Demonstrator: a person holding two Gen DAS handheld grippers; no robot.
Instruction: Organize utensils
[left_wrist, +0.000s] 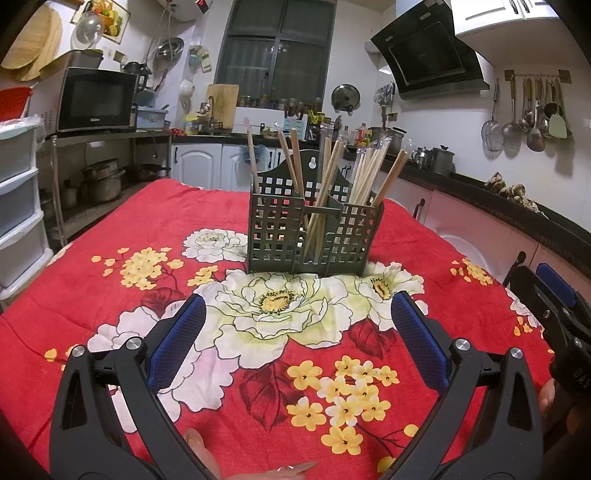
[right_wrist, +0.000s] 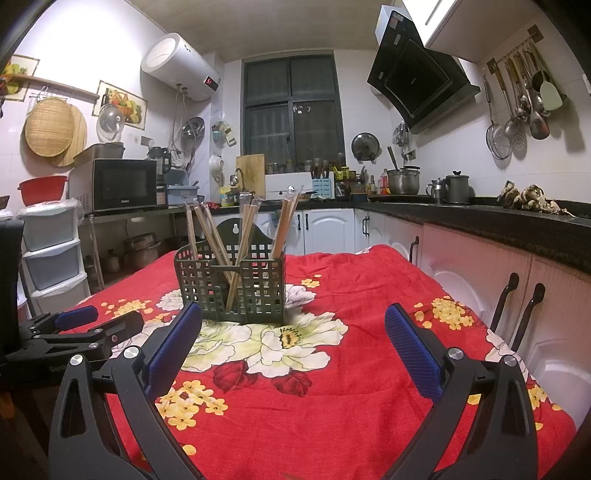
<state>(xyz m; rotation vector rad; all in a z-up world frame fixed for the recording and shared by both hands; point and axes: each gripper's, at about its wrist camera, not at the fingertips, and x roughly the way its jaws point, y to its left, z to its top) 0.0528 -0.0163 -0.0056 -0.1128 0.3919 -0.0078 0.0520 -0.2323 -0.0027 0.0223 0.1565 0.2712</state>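
A dark green lattice utensil holder (left_wrist: 314, 229) (right_wrist: 232, 286) stands on the red flowered tablecloth (left_wrist: 110, 243) (right_wrist: 351, 387), with several wooden chopsticks (left_wrist: 328, 173) (right_wrist: 243, 236) leaning upright in its compartments. My left gripper (left_wrist: 299, 328) is open, a short way in front of the holder, nothing between its blue pads (left_wrist: 179, 343). My right gripper (right_wrist: 293, 338) is open too, in front of and to the right of the holder. Each gripper shows at the edge of the other's view: the right one (left_wrist: 554, 306), the left one (right_wrist: 85, 325).
Pink and white cabinet doors (right_wrist: 480, 277) with black handles run close along the table's right side under a dark counter (right_wrist: 498, 218). A plastic drawer unit (right_wrist: 51, 254) and a metal rack with a microwave (left_wrist: 96, 99) stand to the left. Fingertips (left_wrist: 199, 446) show at the bottom.
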